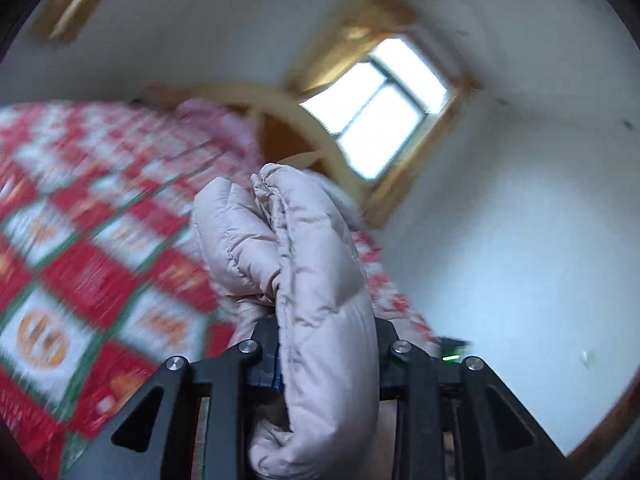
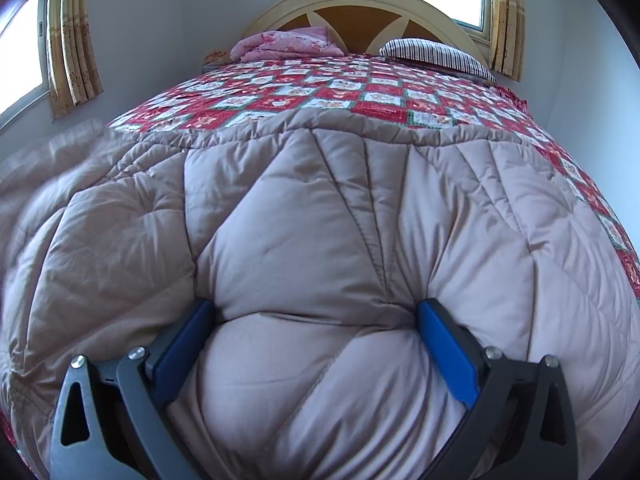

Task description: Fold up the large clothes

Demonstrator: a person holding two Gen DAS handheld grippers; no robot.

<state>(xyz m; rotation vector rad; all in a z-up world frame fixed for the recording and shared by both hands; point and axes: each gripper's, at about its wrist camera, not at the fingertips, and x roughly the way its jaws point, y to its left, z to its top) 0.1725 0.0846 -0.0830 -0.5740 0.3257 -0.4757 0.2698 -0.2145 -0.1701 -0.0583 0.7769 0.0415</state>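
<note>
A large beige quilted down coat lies spread over the near end of the bed. My right gripper is open, its blue pads pressed down into the padded fabric with a bulge of coat between them. My left gripper is shut on a thick fold of the same beige coat and holds it up above the bed, tilted; the view is blurred by motion. The fingertips are hidden by the fabric.
The bed has a red, white and green patchwork quilt. A pink folded blanket and a striped pillow lie by the curved wooden headboard. Curtained windows and white walls surround the bed.
</note>
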